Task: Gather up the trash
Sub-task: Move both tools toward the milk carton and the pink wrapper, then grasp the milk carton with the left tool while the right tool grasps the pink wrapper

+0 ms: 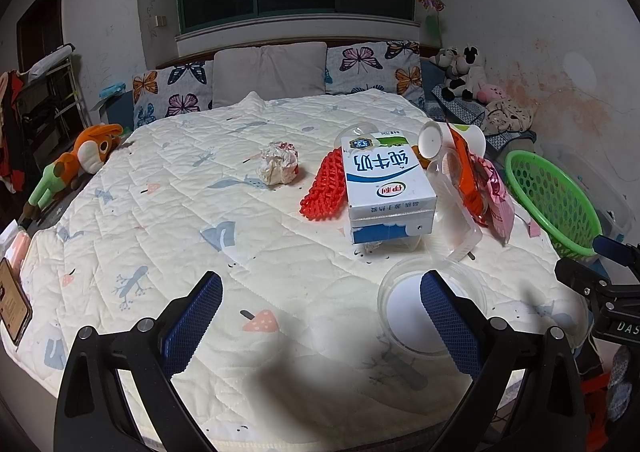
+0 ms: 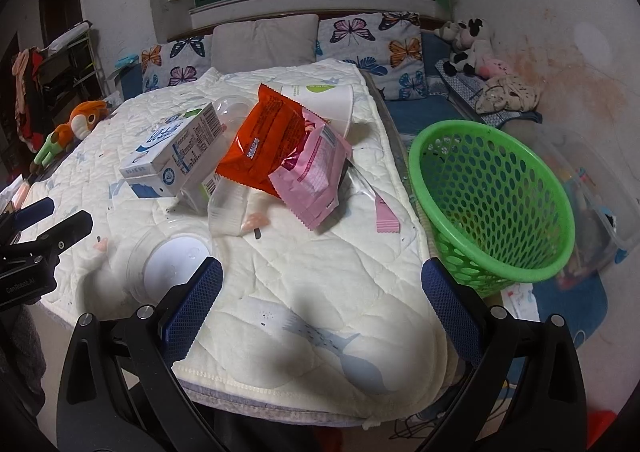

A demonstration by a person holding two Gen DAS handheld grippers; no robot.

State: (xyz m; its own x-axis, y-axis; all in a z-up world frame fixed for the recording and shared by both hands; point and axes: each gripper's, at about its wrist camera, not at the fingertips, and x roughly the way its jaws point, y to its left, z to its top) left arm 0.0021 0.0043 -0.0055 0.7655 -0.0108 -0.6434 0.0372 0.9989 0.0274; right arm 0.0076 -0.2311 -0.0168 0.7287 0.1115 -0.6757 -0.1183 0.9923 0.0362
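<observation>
Two handheld grippers hover over a quilted bedspread (image 1: 168, 187) strewn with trash, the milk carton (image 1: 386, 187) at the centre of the heap. The left gripper (image 1: 322, 304) has its blue-padded fingers (image 1: 196, 312) spread wide and holds nothing; the right gripper (image 2: 322, 300) is likewise wide open and empty above the near edge of the bed. Touching the carton's left side lies a red foam fruit net (image 1: 324, 187), and farther left, apart from it, a crumpled paper ball (image 1: 280, 163). To the carton's right, an orange snack wrapper (image 2: 268, 139) and a pink wrapper (image 2: 316, 171) lie overlapping, with a white paper cup (image 2: 332, 99) on its side behind them. A clear plastic tray (image 2: 228, 211) sits in front of the carton, and nearer the grippers a round clear plastic lid (image 1: 404, 304) rests flat on the quilt. Well to the right of the carton, just off the bed's edge, a green perforated plastic basket (image 2: 492, 203) stands tilted. Butterfly-print pillows (image 1: 372, 65) line the headboard beyond.
</observation>
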